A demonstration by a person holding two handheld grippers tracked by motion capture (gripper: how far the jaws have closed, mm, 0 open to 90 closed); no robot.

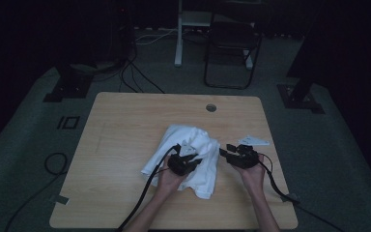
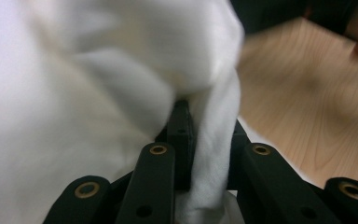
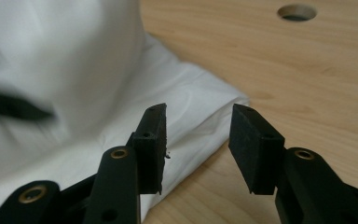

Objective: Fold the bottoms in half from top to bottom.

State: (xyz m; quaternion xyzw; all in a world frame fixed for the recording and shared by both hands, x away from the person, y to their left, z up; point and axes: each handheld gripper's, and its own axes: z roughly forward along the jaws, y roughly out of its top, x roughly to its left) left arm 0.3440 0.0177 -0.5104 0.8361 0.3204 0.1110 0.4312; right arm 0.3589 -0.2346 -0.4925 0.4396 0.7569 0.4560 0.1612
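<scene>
White cloth lies bunched mid-table, nearer the front edge. L gripper clamps a fold of it, apparently lifted a bit. R gripper just beside cloth, jaws apart, nothing between.

1. the high view looks forward and down from above the person's edge of the table; it stands far off and takes in the white cloth near the table's middle.
2. the left gripper view rides low and pressed up against the white cloth; bare table wood lies beyond the cloth.
3. the right gripper view sits just beside the white cloth, facing past its edge toward the round hole; all three views share the cloth and the tabletop around it.
</scene>
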